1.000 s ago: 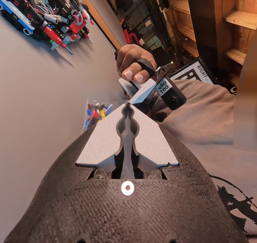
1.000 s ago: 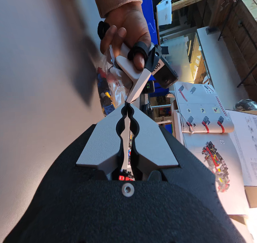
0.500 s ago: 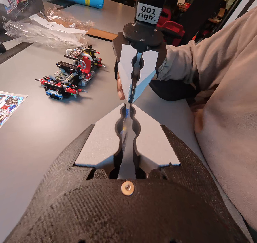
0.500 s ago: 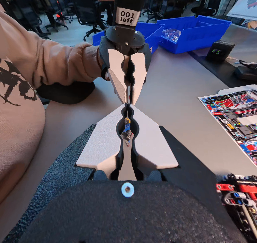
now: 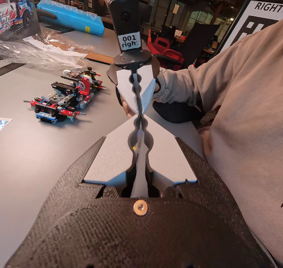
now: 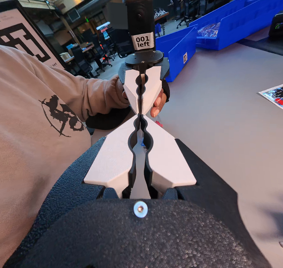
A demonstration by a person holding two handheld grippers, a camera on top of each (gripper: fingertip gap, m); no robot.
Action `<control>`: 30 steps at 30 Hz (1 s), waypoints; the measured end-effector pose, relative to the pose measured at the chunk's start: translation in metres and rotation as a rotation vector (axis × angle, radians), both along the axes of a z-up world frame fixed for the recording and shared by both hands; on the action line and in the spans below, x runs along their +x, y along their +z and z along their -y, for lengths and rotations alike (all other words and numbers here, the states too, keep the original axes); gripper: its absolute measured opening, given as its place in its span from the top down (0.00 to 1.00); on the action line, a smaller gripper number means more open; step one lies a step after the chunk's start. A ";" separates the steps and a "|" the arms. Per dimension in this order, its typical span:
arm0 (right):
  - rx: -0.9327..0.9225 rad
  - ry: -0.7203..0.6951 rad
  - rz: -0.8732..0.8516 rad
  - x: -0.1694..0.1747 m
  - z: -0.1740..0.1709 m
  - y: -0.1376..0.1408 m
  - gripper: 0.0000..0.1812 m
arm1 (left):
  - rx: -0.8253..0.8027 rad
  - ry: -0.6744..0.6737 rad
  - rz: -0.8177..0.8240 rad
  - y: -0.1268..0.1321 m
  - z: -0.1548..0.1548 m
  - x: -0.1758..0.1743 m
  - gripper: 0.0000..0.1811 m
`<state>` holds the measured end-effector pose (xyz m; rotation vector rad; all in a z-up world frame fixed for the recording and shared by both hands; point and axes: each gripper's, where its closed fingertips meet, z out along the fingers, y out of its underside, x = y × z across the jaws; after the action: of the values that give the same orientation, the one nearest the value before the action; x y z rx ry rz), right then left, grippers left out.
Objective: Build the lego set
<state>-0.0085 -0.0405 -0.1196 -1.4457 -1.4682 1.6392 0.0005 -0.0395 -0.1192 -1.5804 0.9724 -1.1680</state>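
My left gripper [image 5: 140,115] and my right gripper [image 6: 140,115] meet tip to tip above the grey table, each held by a hand. Both are shut on the top edge of a clear plastic bag of small lego parts. The bag hangs below the fingers and is mostly hidden. It shows through the left gripper's finger gap [image 5: 138,141] and the right gripper's finger gap [image 6: 142,142], and a few red parts [image 6: 158,123] peek out beside the fingers. A half-built lego car chassis [image 5: 65,96] stands on the table to the left.
Crumpled clear wrappers [image 5: 38,52], a box with a car picture [image 5: 13,15] and a blue bag [image 5: 68,21] lie behind the chassis. A sticker sheet [image 6: 274,98] lies on the table. Blue bins [image 6: 229,30] stand at the far side. The person's beige sleeve and body [image 5: 245,107] are close by. Less than 4 cm separates the two grippers' tips.
Both grippers have swung from a steep tilt to level and stayed tip to tip on the bag. The bag now hangs beneath them, mostly out of sight.
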 end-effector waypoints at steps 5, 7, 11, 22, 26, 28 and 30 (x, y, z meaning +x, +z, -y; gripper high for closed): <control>-0.037 0.008 -0.015 0.000 0.001 0.002 1.00 | -0.007 -0.004 0.034 0.003 0.001 0.000 1.00; -0.054 0.014 -0.021 0.000 0.002 0.004 1.00 | -0.012 -0.009 0.051 0.005 0.001 0.000 1.00; -0.075 0.020 -0.028 0.001 0.003 0.005 1.00 | -0.023 -0.014 0.076 0.007 0.002 0.000 1.00; 1.042 -0.205 -0.130 -0.008 -0.015 -0.012 1.00 | -0.498 0.000 0.234 -0.010 -0.018 -0.009 1.00; 1.493 -0.183 -0.119 -0.007 -0.016 -0.028 1.00 | -0.641 -0.017 0.276 -0.025 -0.020 -0.008 1.00; 1.579 -0.167 -0.106 -0.007 -0.016 -0.036 1.00 | -0.674 -0.014 0.259 -0.033 -0.020 -0.008 1.00; 1.650 -0.147 -0.102 -0.006 -0.016 -0.046 1.00 | -0.705 -0.004 0.234 -0.043 -0.021 -0.007 1.00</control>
<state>-0.0146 -0.0247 -0.1653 -0.4186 -1.7458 0.0425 -0.0069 -0.0186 -0.1617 -1.9065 0.4182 -1.7752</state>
